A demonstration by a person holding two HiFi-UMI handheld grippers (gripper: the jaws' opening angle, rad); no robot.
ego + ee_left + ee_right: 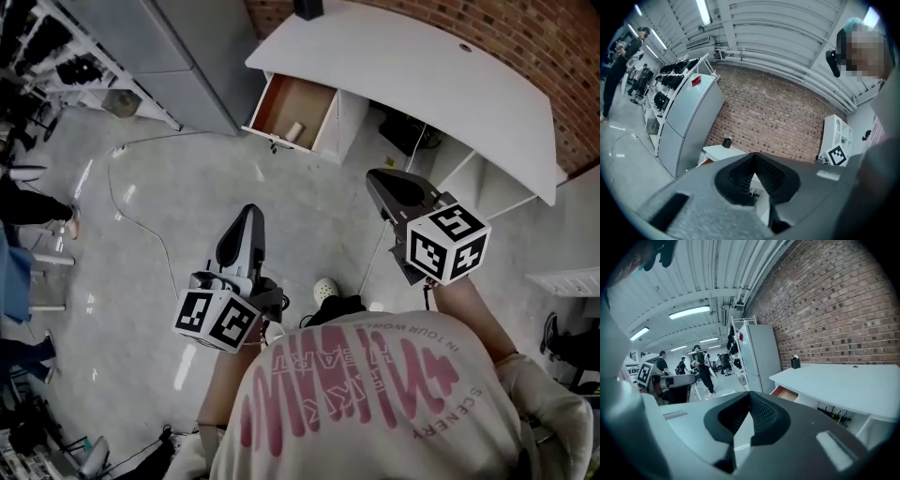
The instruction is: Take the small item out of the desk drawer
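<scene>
Left fingers (741,177): closed, pads meeting at the tip, with nothing between them.
Right fingers (762,413): fully closed, pads together, with nothing held.
Left gripper (248,214): held out in front of the person, over the floor (169,169). It points toward the desk (403,66) and is well apart from it.
Right gripper (375,178): held out on the other side, tilted slightly down, nearer the desk's open shelf side. It touches nothing.
Drawer (305,98): already pulled open at the desk's left end, beside the fridge (689,122). Its brown inside is open to view from above.
Item (293,130): a small pale cylinder lying in the drawer near the front wall. Neither gripper touches it.
Obstructions: a cable (141,225) lies on the floor to the left, clear of the straight line to the drawer.
Done: the drawer stands open, so the item can be reached without another opening step.
Left to do: close the gap to the desk, spread one pair of fingers, lower them round the item, grip it, and lift it clear of the drawer.
Progress: judged early. The approach is in hand and no pick has started.
Next move needs: fingers opened before entry, because closed tips would only push the cylinder and could set it rolling against the drawer wall.
</scene>
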